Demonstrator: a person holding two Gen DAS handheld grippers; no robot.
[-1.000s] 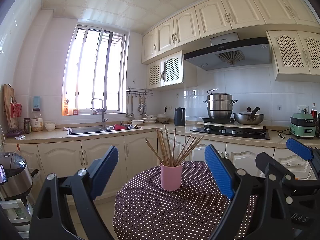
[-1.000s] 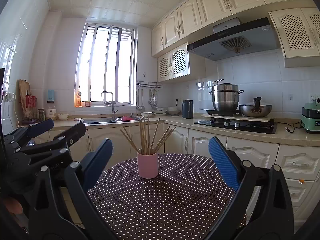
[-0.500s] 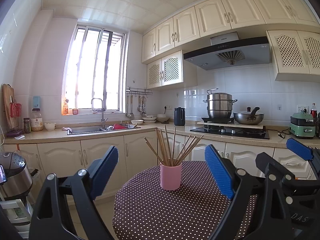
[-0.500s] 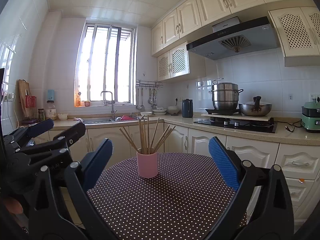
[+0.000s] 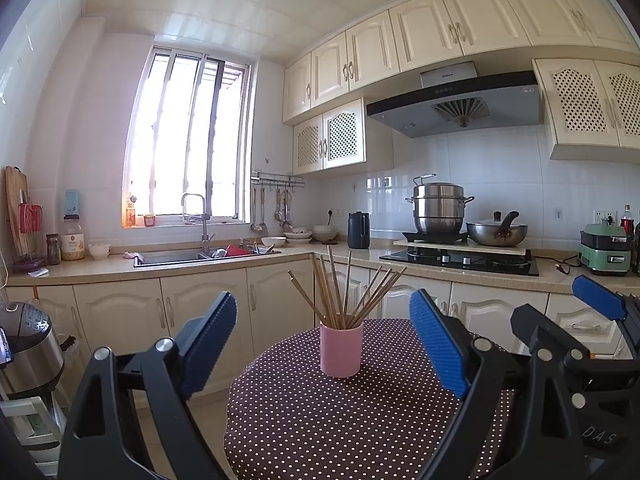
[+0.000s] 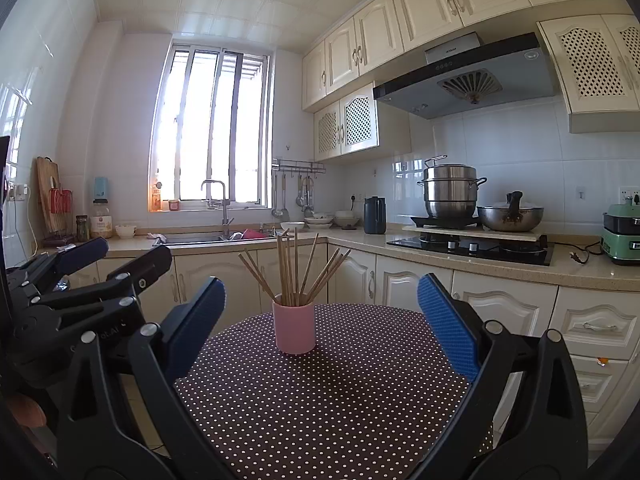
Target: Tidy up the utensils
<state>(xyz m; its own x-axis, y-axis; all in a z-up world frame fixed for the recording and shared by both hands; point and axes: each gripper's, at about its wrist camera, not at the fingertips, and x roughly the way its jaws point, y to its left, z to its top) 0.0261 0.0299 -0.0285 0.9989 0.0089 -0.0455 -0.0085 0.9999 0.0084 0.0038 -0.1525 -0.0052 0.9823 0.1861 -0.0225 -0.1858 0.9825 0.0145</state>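
A pink cup (image 5: 341, 350) stands upright on the round dotted table (image 5: 320, 432), toward its far edge, with wooden chopsticks (image 5: 344, 292) fanned out of its mouth (some lean left, most right). Nothing else lies on the cloth near it, so the table's near and side parts are bare. The left gripper (image 5: 324, 340) is spread wide with nothing between its blue pads (image 5: 436, 344), and the cup sits ahead in the gap, well apart. The right gripper (image 6: 320, 320) is likewise wide and holds nothing; it is level with the left one, just beside it. Beyond the table's far edge run cabinets (image 5: 200, 312) and a counter (image 5: 100, 270) with a sink (image 5: 192, 256), a stove (image 5: 460, 260) and pots (image 5: 438, 208).
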